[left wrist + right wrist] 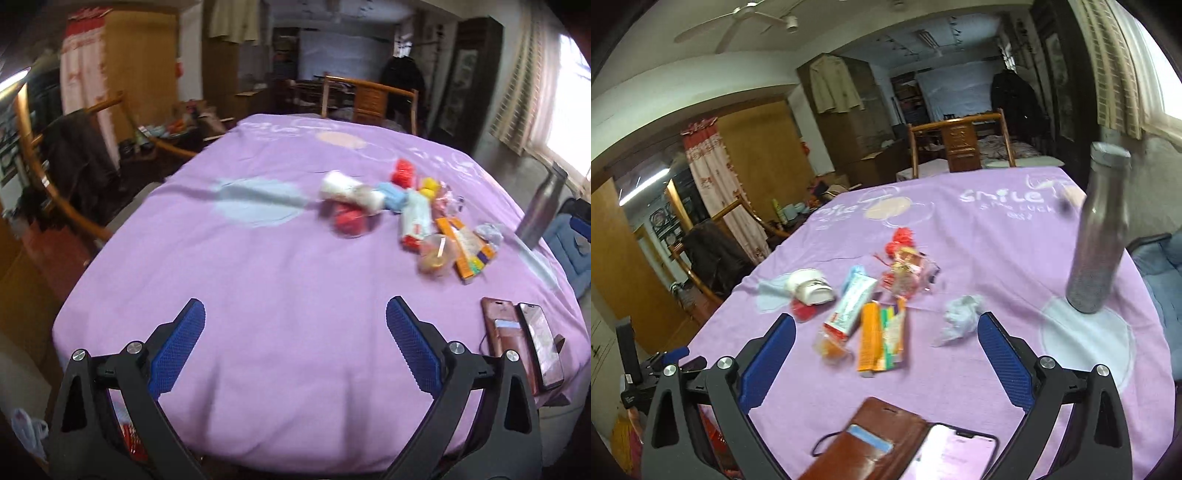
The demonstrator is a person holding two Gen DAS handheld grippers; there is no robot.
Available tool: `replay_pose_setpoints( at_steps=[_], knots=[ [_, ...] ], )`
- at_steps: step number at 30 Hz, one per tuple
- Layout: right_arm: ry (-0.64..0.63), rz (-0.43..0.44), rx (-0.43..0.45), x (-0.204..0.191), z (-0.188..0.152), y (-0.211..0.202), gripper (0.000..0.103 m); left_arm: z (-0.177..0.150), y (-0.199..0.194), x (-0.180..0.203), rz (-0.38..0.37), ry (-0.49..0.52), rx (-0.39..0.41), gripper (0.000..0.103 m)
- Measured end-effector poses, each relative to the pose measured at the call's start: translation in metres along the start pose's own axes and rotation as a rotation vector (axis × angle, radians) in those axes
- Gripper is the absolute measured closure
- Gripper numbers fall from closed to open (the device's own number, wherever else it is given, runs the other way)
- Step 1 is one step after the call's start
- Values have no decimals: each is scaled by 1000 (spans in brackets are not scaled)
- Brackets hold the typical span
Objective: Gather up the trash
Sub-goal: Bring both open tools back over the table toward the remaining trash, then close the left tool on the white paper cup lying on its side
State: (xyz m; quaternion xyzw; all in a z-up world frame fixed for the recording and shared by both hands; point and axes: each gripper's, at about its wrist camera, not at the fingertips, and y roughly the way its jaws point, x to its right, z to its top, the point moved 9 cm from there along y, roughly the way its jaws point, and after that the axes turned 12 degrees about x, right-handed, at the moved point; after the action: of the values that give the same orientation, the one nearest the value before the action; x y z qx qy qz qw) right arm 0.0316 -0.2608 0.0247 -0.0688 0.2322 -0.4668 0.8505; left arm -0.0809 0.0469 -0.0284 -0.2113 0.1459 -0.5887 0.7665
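A: Both your grippers, left gripper (pixel 295 343) and right gripper (pixel 886 354), have jaws spread, holding nothing. The trash pile (pixel 871 295) sits mid-table on the purple cloth (pixel 258 277), ahead of both.

B: Risks?

A: Your right one hangs over the phone in its wallet case (pixel 905 443); I'd guess you could grab it by mistake. The metal bottle (pixel 1100 229) near the crumpled tissue (pixel 960 317) could tip.

B: Unclear?

A: Motion blur; wrappers hard to identify. No bin clearly visible.
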Motion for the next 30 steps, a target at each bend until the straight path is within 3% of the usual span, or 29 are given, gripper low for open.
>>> replay_pose_setpoints(
  at_steps=[5,15,22,30],
  knots=[
    [17,-27,-44,23,-12,18,6,11,27,36,-33,46,-19,8],
    [33,-37,-103,45,-18,60,6,19,67,65,-82,57,-71,8],
    [66,-32,-132,63,-23,90,6,29,95,74,-92,52,-97,8],
    [98,13,-163,72,-34,109,6,53,141,62,-42,1,-116,8]
  ],
)
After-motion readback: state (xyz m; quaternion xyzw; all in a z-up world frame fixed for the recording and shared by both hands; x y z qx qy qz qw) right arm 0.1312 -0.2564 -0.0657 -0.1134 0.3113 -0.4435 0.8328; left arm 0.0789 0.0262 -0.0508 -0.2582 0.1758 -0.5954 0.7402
